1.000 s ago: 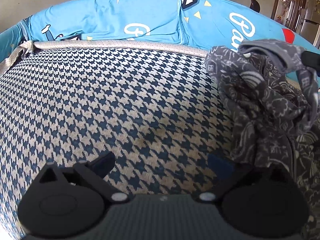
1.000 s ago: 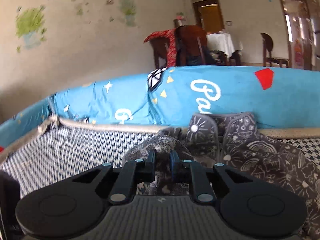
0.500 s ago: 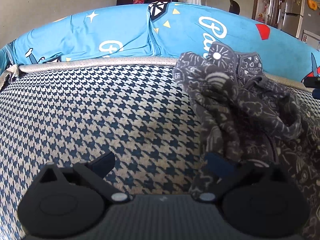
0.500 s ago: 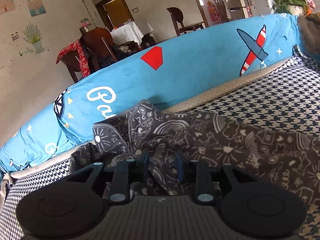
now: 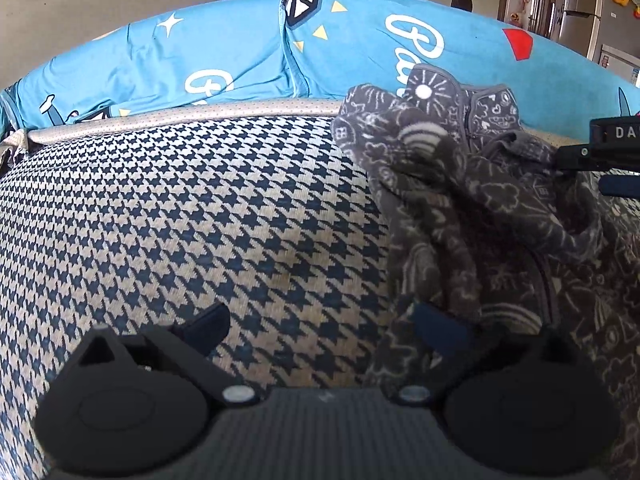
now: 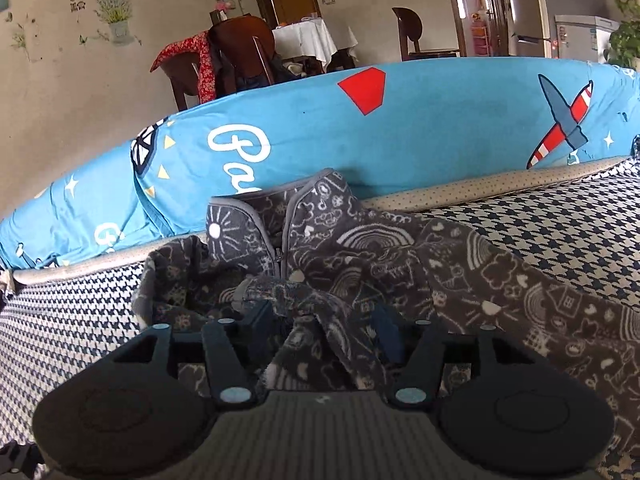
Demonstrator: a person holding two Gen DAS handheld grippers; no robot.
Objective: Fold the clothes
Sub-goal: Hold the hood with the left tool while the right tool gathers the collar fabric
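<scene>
The garment (image 6: 400, 264) is soft, fleecy dark grey cloth, matt and slightly napped, with pale doodle prints and a smooth grey binding along its edges. It lies on a coarse woven houndstooth cover (image 5: 180, 208), matt, with a visible knit grain and a dotted beige piping (image 5: 192, 114) at its far edge. Behind, the blue cushion cover (image 6: 440, 128) is smooth printed cloth. Each claw (image 6: 326, 330) (image 5: 320, 326) is matt black plastic with a ribbed body. The far chairs (image 6: 240, 48) look like glossy dark wood.

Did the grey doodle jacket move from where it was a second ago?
Yes. In the left wrist view the grey doodle jacket has dropped from hanging up onto the checked cushion, bunched below the blue cover.
</scene>
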